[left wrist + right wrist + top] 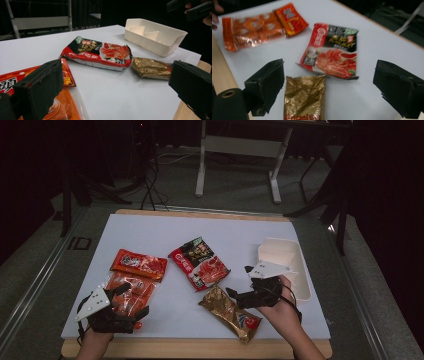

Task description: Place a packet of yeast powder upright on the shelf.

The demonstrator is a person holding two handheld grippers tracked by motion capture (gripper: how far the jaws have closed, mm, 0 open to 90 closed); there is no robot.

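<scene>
High view: four snack packets lie spread flat and mostly apart on the white table point(150, 227), likely so each can be picked singly; the white bin point(300, 270) waits empty at the far right, a probable destination. The right gripper point(239, 293) hangs over the near centre, just above the upper end of the gold packet point(231, 312), jaws apart, nothing between them. The left gripper point(131, 299) sits at the near left over the clear orange packet point(131, 292), which overlaps the near edge of the small red packet point(139, 264). The red-and-black packet point(200, 263) lies mid-table, untouched. Left gripper view: the left gripper point(110, 82) has its jaws wide apart and empty; the left jaw stands over the orange packet point(60, 110), though whether it touches is hard to tell from this angle. Gold packet point(151, 68) and bin point(155, 37) lie beyond to the right. Right gripper view, somewhat blurred: the right gripper point(329, 90) is spread wide, straddling the gold packet point(303, 97), whose top edge lies between the jaws, no contact yet. This looks like the approach for a pinch on that packet; its crinkled foil may slip.
</scene>
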